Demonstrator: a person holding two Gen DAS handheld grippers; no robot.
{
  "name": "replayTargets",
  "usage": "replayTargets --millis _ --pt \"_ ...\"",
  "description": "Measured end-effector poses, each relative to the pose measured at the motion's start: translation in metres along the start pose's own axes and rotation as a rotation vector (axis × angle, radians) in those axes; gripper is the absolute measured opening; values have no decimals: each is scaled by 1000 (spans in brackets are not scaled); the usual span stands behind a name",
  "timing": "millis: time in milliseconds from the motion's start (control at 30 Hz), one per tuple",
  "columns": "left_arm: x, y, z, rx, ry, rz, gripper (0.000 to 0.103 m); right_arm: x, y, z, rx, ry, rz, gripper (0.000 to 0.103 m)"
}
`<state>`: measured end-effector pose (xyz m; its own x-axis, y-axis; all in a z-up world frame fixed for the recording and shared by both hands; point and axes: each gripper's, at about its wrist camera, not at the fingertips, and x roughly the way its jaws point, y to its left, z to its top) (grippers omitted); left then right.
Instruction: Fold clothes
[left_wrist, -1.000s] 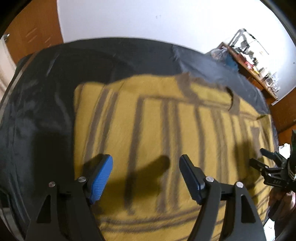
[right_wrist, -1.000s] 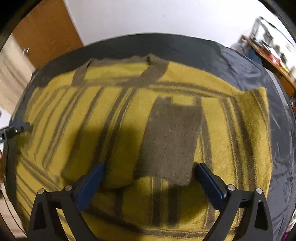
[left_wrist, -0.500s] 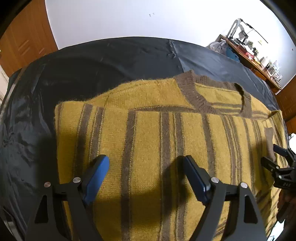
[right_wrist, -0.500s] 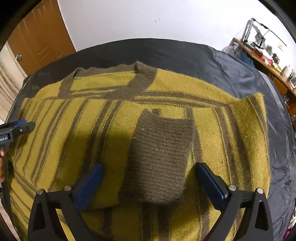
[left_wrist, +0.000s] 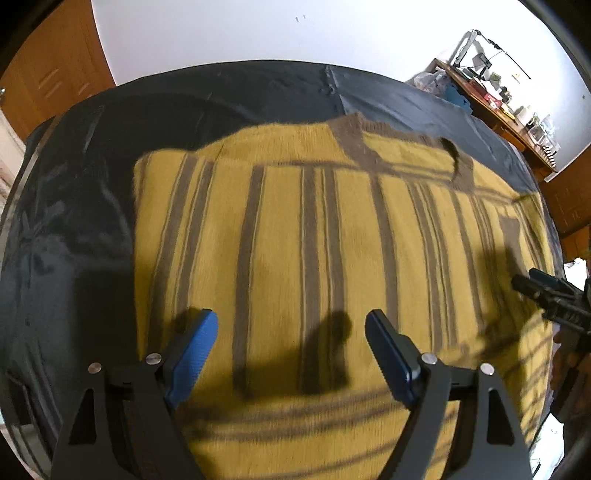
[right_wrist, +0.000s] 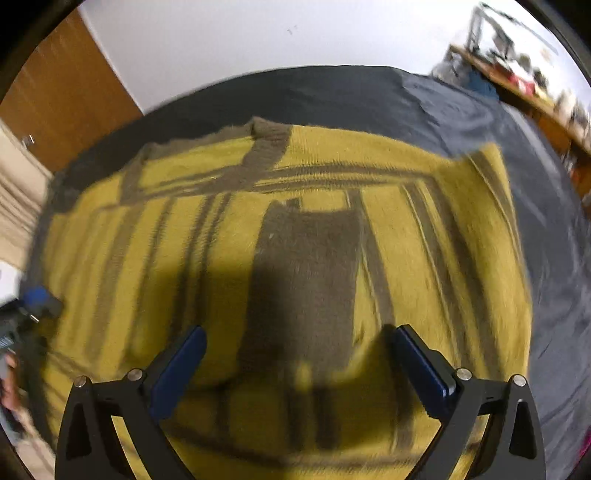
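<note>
A mustard-yellow sweater (left_wrist: 332, 240) with brown stripes and a brown collar (left_wrist: 354, 136) lies spread flat on a dark sheet (left_wrist: 74, 221). My left gripper (left_wrist: 291, 328) hovers over its near left part, open, with nothing between the blue pads. My right gripper (right_wrist: 295, 339) hangs open over the sweater (right_wrist: 184, 258), just short of a folded-in brown cuff (right_wrist: 306, 273); no cloth is pinched. The right gripper (left_wrist: 546, 291) also shows at the right edge of the left wrist view, and the left gripper (right_wrist: 33, 306) at the left edge of the right wrist view.
The dark sheet (right_wrist: 498, 122) covers a bed and extends past the sweater on the left, far and right sides. A cluttered wooden shelf (left_wrist: 509, 110) stands at the far right by a white wall. Wooden doors (left_wrist: 55, 74) are at the far left.
Both grippers shifted a little over the sweater, the left one sideways and back, and the views are blurred now. The left jaws stand slightly wider than a second ago. Nothing was grasped.
</note>
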<state>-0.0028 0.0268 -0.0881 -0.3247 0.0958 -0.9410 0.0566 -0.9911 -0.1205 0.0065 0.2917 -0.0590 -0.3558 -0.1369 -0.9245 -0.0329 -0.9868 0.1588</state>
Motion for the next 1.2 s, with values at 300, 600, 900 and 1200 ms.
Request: replayTargets --millis 300,600,900,1200 --pt "-19 17 -69 -56 50 34 85 -60 -28 -81 -11 -38 97 103" --pt "-54 35 -145 -129 60 74 85 -113 -82 -167 110 -37 138 103" --pt "-78 41 -208 -162 68 87 85 -132 -115 -227 155 -7 172 103" --pt "-92 54 -257 -219 76 85 85 -134 -122 -258 155 22 176 102"
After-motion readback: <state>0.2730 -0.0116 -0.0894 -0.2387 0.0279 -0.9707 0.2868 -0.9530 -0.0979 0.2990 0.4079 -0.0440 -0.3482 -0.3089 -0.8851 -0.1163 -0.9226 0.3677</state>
